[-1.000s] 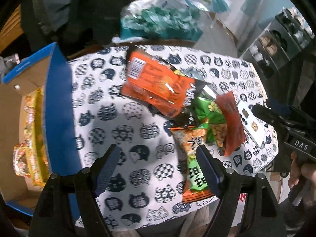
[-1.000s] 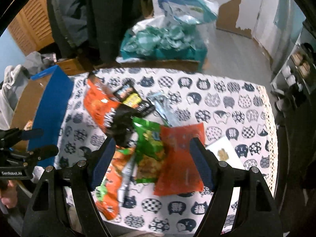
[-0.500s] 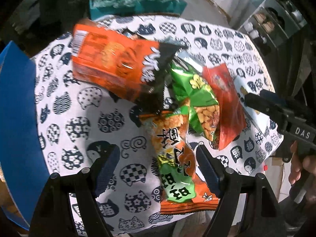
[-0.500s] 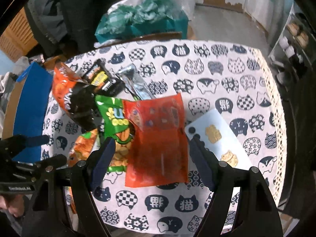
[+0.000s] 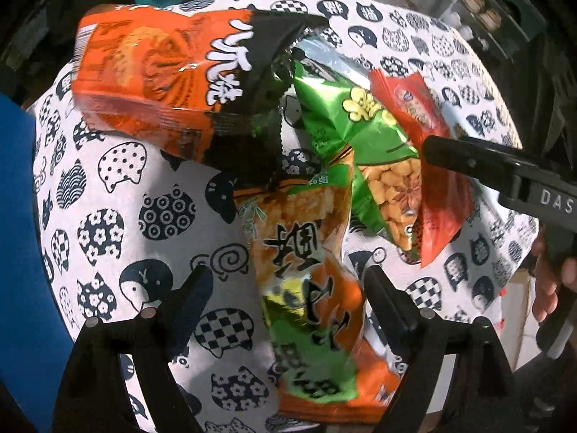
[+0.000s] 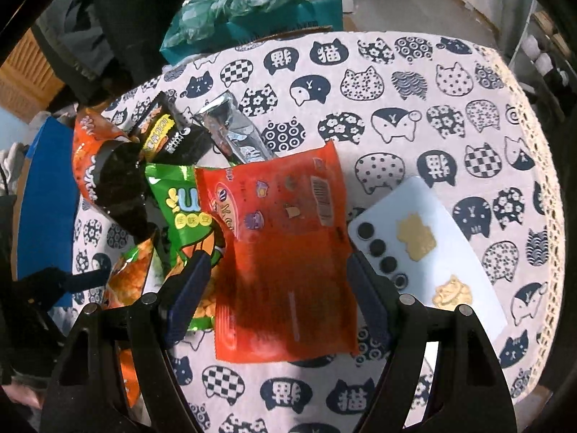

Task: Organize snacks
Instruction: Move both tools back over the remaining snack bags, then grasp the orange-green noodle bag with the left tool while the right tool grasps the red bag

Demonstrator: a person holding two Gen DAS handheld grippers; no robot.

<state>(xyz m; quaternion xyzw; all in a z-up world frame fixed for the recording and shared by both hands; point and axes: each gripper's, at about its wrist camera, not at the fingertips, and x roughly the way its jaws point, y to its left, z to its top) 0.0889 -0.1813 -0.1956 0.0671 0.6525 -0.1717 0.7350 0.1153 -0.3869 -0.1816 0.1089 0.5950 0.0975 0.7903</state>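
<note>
The snacks lie in a loose heap on a cat-print tablecloth point(image 6: 414, 83), overlapping one another.

In the right wrist view the red packet point(image 6: 285, 252) fills the lower centre, lying flat between the fingers of the right gripper point(image 6: 277, 288). The jaws stand wide, one either side of the packet, and the pads do not press on it. It looks light, thin and slick — a film pouch that will buckle rather than resist, so it is probably best pinched across a flat edge or seam, not the puffy middle. Its left edge overlaps the green bag point(image 6: 180, 209), which may drag along. Just right of the packet lies a pale phone point(image 6: 450, 241), near the right finger; a careless closing could catch it.

In the left wrist view the orange-green bag point(image 5: 310, 288) runs from centre to the bottom, between the fingers of the left gripper point(image 5: 285, 310). Its jaws are opening, with the bag between them and no pad on it. This bag is crinkly and glossy, likely airy and easy to crush; a light squeeze across its narrow width should do.

At upper left sits the big orange bag point(image 5: 151, 83), bulkier and boxy.

The blue box point(image 5: 18, 252) at the left edge of that view seems the likely container; its inside is not visible here. A teal bag point(image 6: 252, 11) of crumpled wrappers stands beyond the table, at the top.
</note>
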